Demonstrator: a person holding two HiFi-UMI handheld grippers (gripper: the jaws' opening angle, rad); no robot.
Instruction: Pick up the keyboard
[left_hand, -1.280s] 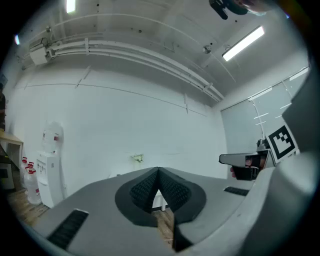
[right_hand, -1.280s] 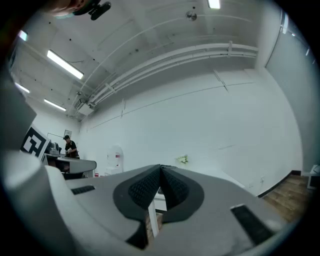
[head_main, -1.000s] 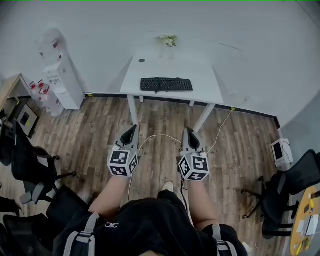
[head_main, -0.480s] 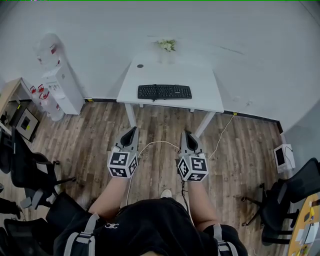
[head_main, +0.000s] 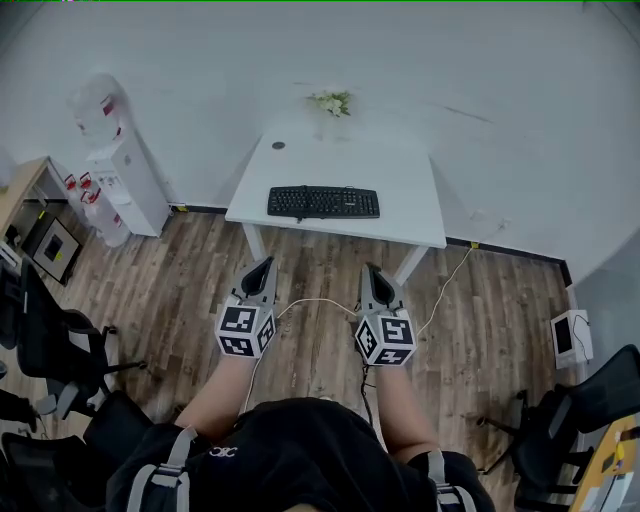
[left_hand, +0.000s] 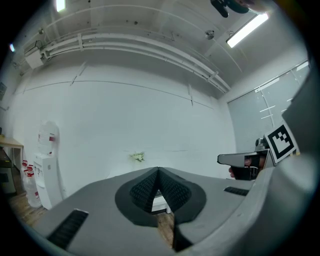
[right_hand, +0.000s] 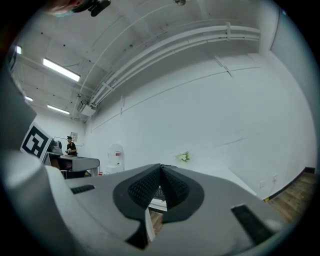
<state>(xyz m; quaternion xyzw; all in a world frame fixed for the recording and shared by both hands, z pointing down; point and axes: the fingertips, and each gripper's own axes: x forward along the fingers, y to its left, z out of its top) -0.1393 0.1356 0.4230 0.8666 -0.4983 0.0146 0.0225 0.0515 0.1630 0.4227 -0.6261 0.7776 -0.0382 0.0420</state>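
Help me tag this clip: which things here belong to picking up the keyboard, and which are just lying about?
Job: keyboard, white desk under it, left claw, right claw, both shut and empty.
Bystanders: water dispenser, flowers, office chairs, floor cable.

No legible text, labels, brands or numbers in any view.

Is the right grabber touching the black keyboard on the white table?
Apart. The head view shows the right gripper held short of the white table, with wooden floor showing between it and the black keyboard.
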